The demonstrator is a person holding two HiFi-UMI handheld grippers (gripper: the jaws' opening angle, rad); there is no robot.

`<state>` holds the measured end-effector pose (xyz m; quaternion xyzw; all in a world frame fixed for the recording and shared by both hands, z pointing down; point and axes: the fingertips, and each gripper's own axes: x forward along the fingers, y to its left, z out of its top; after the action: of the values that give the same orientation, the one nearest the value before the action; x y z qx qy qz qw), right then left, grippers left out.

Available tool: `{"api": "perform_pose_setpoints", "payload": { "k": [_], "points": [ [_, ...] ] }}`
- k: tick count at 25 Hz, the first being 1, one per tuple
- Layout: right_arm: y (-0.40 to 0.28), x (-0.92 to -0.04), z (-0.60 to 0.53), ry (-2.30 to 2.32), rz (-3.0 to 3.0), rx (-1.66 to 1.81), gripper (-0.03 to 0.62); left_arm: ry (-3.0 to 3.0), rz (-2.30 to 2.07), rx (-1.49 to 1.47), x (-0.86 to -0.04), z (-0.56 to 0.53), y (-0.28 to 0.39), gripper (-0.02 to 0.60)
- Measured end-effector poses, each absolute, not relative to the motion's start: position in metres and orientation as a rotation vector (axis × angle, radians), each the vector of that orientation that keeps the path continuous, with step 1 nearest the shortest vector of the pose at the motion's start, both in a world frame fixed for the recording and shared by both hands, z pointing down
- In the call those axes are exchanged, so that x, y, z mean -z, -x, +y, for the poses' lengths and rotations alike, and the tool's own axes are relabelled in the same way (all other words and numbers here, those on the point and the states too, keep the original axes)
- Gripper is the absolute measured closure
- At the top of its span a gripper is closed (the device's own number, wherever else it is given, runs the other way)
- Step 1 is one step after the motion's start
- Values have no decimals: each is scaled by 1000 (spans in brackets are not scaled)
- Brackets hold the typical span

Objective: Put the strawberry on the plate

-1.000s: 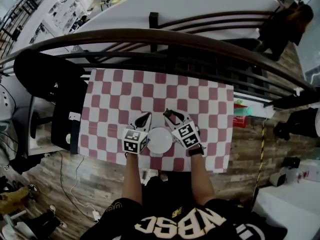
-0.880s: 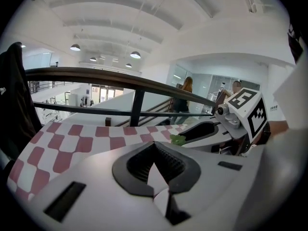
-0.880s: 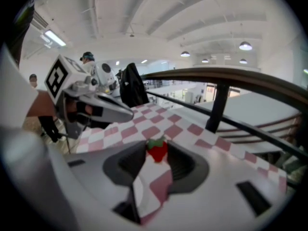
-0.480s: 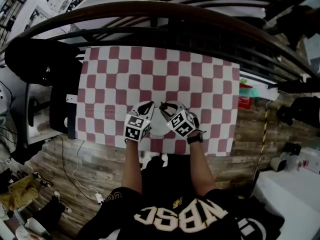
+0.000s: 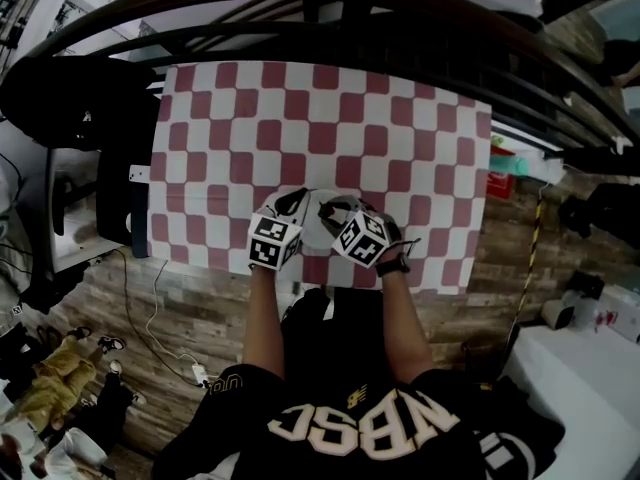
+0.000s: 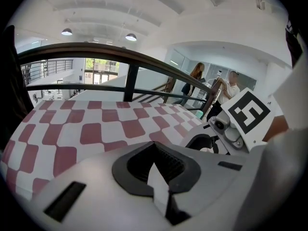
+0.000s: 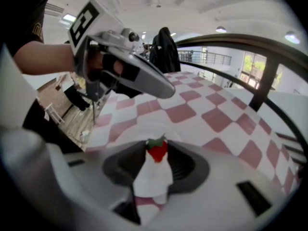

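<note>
The only lettering is on the person's black shirt [image 5: 365,433], where pale outlined capitals seem to read "NBSC"; they lie at the bottom edge of the head view and are partly cut off. Each gripper's cube carries black-and-white square markers, with no words on them. The right gripper [image 7: 155,170] pinches the small red strawberry with green leaves [image 7: 157,149] at its jaw tips. The fruit is over the round white plate [image 7: 137,129], but no view shows whether it touches the plate. The left gripper [image 6: 156,170] has its jaws pressed together with nothing between them and sits just beside the right one. From the head, both grippers cover most of the plate on the red-and-white chequered tablecloth [image 5: 320,118], leaving a white sliver, and the strawberry cannot be made out there.
</note>
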<state>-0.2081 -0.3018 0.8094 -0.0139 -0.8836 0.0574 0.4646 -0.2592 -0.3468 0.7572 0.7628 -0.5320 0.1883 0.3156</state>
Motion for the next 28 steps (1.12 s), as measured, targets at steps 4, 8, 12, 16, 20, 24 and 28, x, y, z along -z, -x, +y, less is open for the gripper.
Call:
{"api": "perform_pose_setpoints", "payload": {
  "k": [4,8,12,16,20,24,28],
  "points": [
    [210,-819,-288,76,-2140,-136,448,-1999,-1385,-505,-764,-337,255,568],
    [210,-828,-280,83,-2108,-122,448,-1990,-1387,-507,-766,-332,255,568],
    [208,-839,-280,66,-2066,-109,448,-1991,-1404,-501,-763,-332,258,568],
    [209,-830,-280,53,-2080,-135,448,-2000,-1423,-489,-752,-329,263,568],
    [212,-801,-289,3,-2118,-103,447,-2025,-1471,-421,-720,-333,272,568],
    [218,-757,-306,-75,-2192,-60,448,-2075,-1563,-363,-676,-345,288,568],
    [229,-702,-334,-223,-2318,-34,448,-2136,-1651,-291,-625,-359,298,568]
  ]
}}
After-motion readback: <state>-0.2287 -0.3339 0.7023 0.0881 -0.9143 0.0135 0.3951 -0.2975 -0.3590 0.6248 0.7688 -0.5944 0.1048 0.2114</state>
